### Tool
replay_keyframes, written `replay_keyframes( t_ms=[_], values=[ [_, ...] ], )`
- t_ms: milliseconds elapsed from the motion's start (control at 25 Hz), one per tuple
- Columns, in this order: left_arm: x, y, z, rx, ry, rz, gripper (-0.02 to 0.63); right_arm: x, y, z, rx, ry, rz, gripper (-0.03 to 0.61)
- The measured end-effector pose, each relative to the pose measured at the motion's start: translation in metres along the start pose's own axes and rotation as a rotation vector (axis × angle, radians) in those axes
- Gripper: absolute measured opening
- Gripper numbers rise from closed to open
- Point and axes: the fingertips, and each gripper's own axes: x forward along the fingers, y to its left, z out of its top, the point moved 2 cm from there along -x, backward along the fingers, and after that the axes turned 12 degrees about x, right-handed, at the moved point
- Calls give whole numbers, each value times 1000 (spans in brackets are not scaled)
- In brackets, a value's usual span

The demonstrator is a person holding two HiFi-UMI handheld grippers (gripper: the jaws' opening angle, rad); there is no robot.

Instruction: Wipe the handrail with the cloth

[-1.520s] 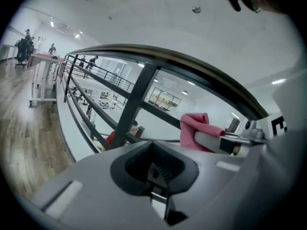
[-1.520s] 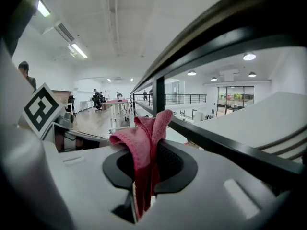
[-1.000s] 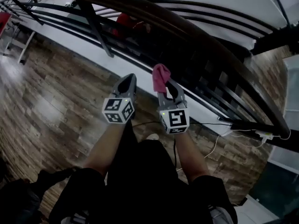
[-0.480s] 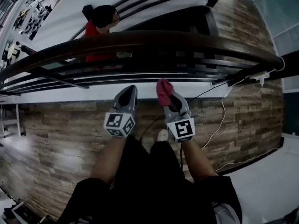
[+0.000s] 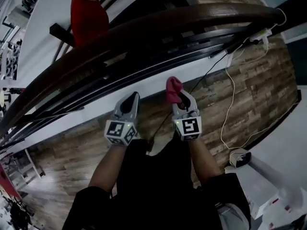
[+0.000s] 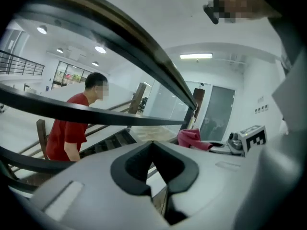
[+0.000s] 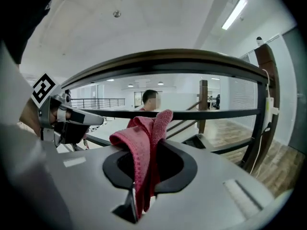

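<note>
The dark wooden handrail [image 5: 144, 35] curves across the upper head view, above black metal bars. It arches overhead in the right gripper view, handrail [image 7: 172, 59], and slants across the left gripper view, handrail [image 6: 120, 42]. My right gripper [image 5: 180, 96] is shut on a pink cloth [image 5: 172, 89], which bunches up between the jaws, cloth [image 7: 144, 138]. It hangs short of the rail, not touching it. My left gripper [image 5: 130, 101] is shut and holds nothing; its jaws meet in the left gripper view [image 6: 154, 150]. Both grippers sit side by side below the rail.
A person in a red shirt [image 5: 88, 16] stands beyond the railing on the stairs. A white cable [image 5: 230, 109] runs over the wood-plank floor [image 5: 62, 157] at the right. A dark post [image 7: 266, 99] ends the railing at the right.
The view has swung round: the handrail now runs diagonally and the person in red shows at the upper left. Both grippers keep the same pose, the cloth still held.
</note>
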Motion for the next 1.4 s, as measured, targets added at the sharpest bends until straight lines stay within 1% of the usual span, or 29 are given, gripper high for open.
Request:
replay_keyframes(
  t_ms=[80,160,320,400,560,640,720,800,880,960,1080,1160,1280,1320,1400],
  values=[
    [27,0,-9,10,-14,-20,0,7,-29,-7,-13,-13,-40,51],
    [55,-7,-19,38,-26,-50,0,14,-61,-16,-33,-25,-66,51],
    [111,-34,-41,87,-48,-133,0,28,-129,-33,-100,-39,-131,51],
    [146,-52,-49,114,-70,-184,0,37,-168,-47,-121,-46,-166,51],
    [211,-89,-70,150,-102,-314,0,54,-240,-77,-148,-54,-247,51],
    [237,-102,-83,160,-112,-359,0,66,-272,-89,-153,-69,-278,51],
    [262,-111,-96,163,-119,-387,0,80,-303,-94,-177,-89,-306,51],
    [290,-119,-109,174,-124,-397,0,94,-333,-90,-196,-120,-328,51],
    [319,-126,-119,182,-135,-394,0,108,-363,-88,-196,-149,-331,51],
    [349,-133,-121,183,-166,-379,0,124,-392,-87,-198,-165,-317,51],
    [384,-143,-118,185,-215,-341,0,148,-427,-81,-237,-161,-303,51],
    [401,-150,-121,182,-223,-320,0,159,-444,-76,-263,-153,-291,51],
    [421,-161,-125,173,-211,-301,0,170,-460,-67,-296,-146,-269,51],
    [426,-164,-126,170,-206,-297,0,173,-466,-65,-315,-138,-279,51],
    [435,-170,-126,169,-198,-289,0,176,-477,-66,-365,-115,-329,51]
  ],
)
